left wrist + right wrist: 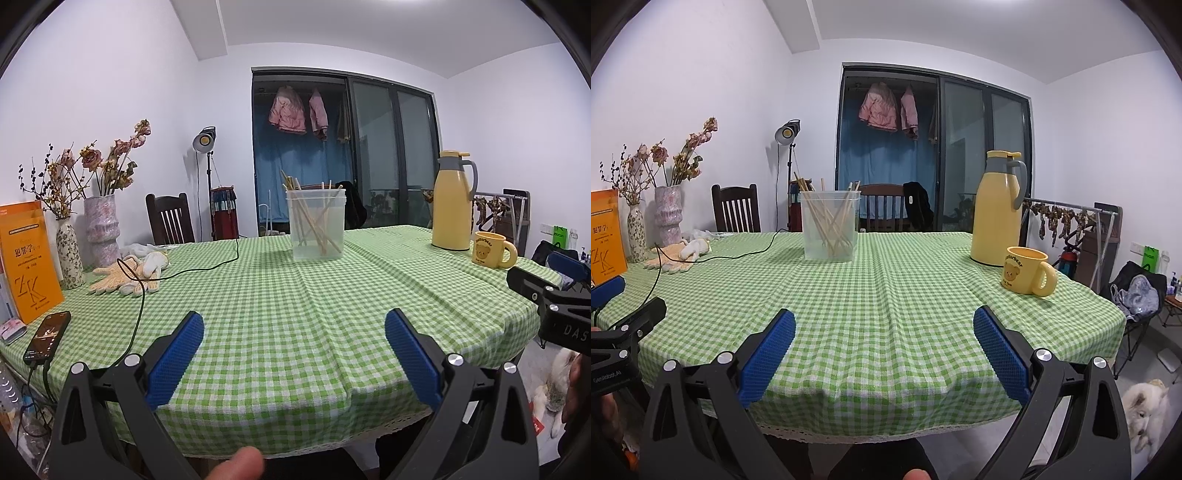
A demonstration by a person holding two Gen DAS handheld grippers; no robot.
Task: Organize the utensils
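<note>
A clear plastic container (pixel 317 225) (pixel 830 226) stands toward the far side of the green checked table (pixel 280 306) (pixel 886 295), holding several wooden chopsticks (pixel 314 221) (pixel 831 225) that lean and cross inside it. My left gripper (pixel 294 325) is open above the table's near edge, blue pads spread wide, nothing between them. My right gripper (pixel 884 323) is likewise open and empty at the near edge. Each gripper shows at the side of the other's view. No loose utensil lies on the cloth that I can see.
A yellow thermos jug (pixel 453 201) (pixel 997 208) and a yellow bear mug (pixel 493 249) (pixel 1027 271) stand at the right. Left side holds vases of dried flowers (pixel 99 229), work gloves (pixel 127 275), a cable, a phone (pixel 47 336) and orange books (pixel 27 258). A white dog (pixel 1147 413) sits on the floor.
</note>
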